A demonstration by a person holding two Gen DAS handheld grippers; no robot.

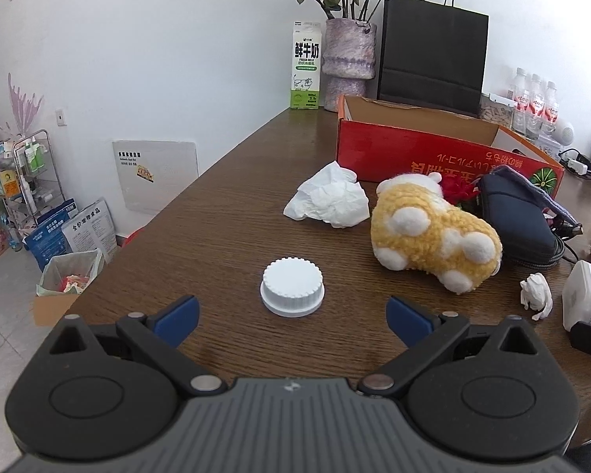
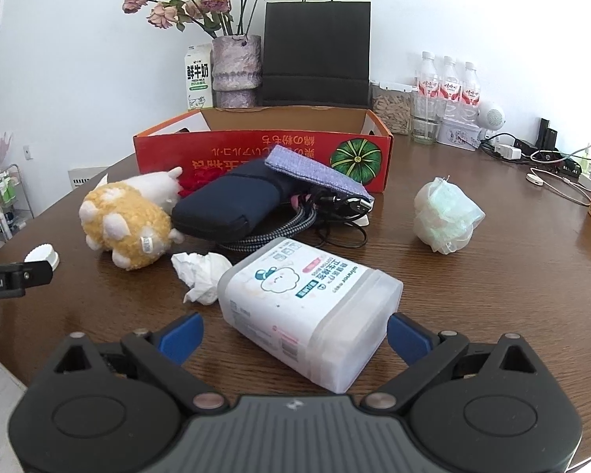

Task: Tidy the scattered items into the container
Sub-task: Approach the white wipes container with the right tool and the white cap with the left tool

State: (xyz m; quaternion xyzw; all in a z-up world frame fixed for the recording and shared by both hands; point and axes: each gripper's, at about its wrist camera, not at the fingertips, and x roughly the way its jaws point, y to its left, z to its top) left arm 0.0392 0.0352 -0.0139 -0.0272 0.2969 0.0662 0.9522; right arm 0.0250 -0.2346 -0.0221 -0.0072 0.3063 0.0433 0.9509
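Left gripper (image 1: 291, 315), fingers spread apart, faces a white ribbed cap (image 1: 292, 287) on the wooden table (image 1: 201, 228). Right gripper (image 2: 294, 337), likewise spread, flanks a tipped cotton-swab box (image 2: 307, 307). The red cardboard box (image 2: 256, 153) stands behind the yellow plush toy (image 2: 126, 222).

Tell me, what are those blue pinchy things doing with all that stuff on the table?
A person is tidying with two tongs. The left tongs are open, lined up on a white cap. The right tongs are open around a cotton swab box lying on its side. Nothing is picked up yet. The red box waits behind the plush toy and pouch.
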